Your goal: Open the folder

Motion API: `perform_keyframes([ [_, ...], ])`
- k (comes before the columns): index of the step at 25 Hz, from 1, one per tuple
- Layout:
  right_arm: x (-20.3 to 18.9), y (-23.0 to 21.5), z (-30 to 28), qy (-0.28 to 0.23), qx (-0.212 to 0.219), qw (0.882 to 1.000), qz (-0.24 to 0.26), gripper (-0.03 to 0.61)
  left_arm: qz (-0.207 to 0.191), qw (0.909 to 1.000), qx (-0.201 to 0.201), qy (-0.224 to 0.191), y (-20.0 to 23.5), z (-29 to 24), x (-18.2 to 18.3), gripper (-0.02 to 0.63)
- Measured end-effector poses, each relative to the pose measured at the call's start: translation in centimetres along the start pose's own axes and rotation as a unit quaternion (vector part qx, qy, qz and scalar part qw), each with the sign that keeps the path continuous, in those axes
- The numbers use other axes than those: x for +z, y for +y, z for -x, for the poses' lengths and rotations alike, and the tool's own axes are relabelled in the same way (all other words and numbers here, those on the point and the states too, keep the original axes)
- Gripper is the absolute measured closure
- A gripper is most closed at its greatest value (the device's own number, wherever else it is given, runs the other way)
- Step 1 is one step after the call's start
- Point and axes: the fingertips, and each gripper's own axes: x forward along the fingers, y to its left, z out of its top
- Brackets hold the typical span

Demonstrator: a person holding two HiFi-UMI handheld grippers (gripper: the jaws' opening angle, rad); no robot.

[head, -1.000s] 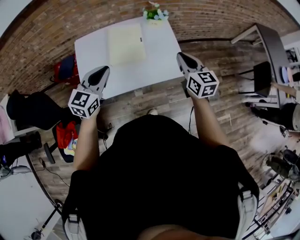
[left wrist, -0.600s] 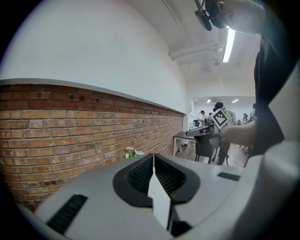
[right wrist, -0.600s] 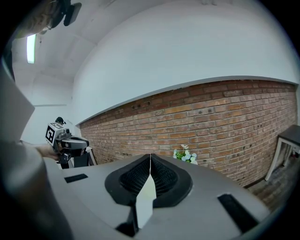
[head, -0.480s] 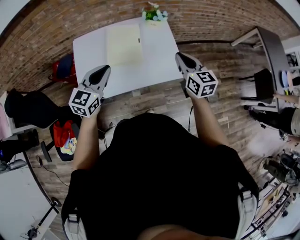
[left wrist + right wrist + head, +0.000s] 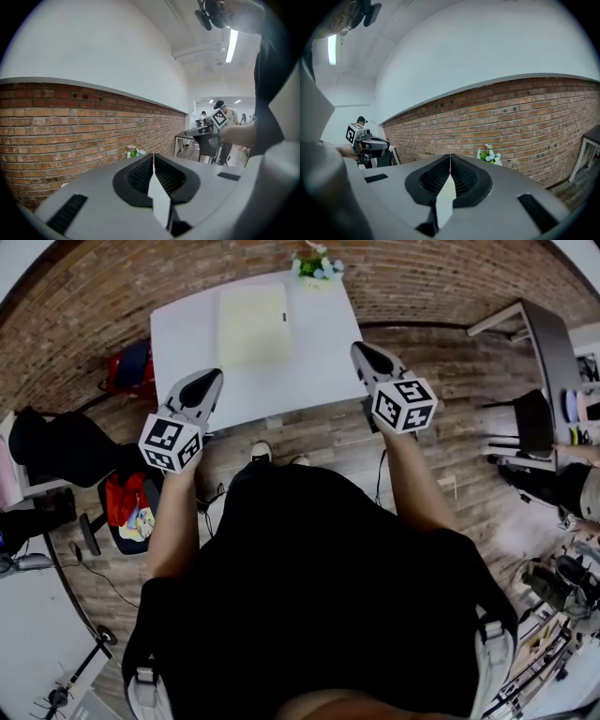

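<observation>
A pale yellow folder (image 5: pixel 252 324) lies shut and flat on the white table (image 5: pixel 187 334), toward its far side. Both grippers hover level in front of the table's near edge, apart from the folder. My left gripper (image 5: pixel 210 377) is over the near left corner; its jaws meet, with nothing between them (image 5: pixel 153 155). Off the near right corner, my right gripper (image 5: pixel 359 350) is also shut and empty (image 5: pixel 450 156). Neither gripper view shows the folder; the gripper bodies hide the table.
A small pot of flowers (image 5: pixel 317 265) stands at the table's far edge against the brick wall. A red bag (image 5: pixel 131 371) and a black chair (image 5: pixel 66 460) are left of the table. A grey desk (image 5: pixel 544 334) stands at the right. The floor is wood.
The table and folder sit slightly differently in the head view, and the person's shoes now show below the table's near edge. Both grippers stay put, still shut.
</observation>
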Motion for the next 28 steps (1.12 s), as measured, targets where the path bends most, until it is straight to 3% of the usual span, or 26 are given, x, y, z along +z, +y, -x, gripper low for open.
perform_keyframes([
  [14, 0.3, 0.5, -2.4, 0.009, -0.016, 1.000, 0.000, 0.549, 0.003, 0.9996, -0.030, 0.001, 2.7, -1.9, -0.4, 0.595],
  [28, 1.7, 1.0, -6.5, 0.013, -0.041, 0.999, -0.007, 0.551, 0.003, 0.9982, -0.060, 0.005, 8.2, -3.4, -0.5, 0.595],
])
